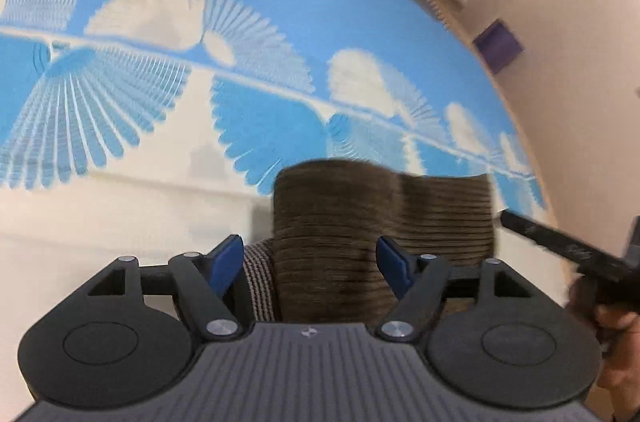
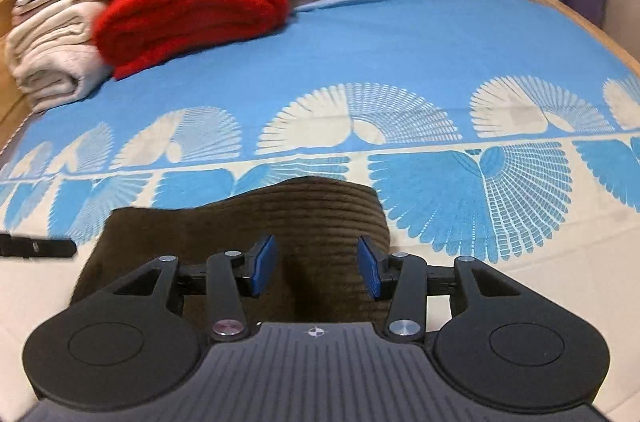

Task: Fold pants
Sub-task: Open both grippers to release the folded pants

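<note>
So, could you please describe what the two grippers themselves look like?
Both look alike: the left gripper and right gripper each have a grey ribbed body with a small crosshair mark, two round black discs at the sides, black linkage arms with silver pivot pins, and flat blue pads on the fingertips. No cables show.

No readable words, brand names or numbers appear in either view. The only sign is a small white circle crossed by a cross-hair, printed at the front edge of the ribbed grey housing (image 1: pixel 310 366) of the left device, and the same mark on the ribbed grey housing (image 2: pixel 316 362) of the right one. Marks on the black bar (image 2: pixel 36 247) at the left edge are too blurred to read.
</note>
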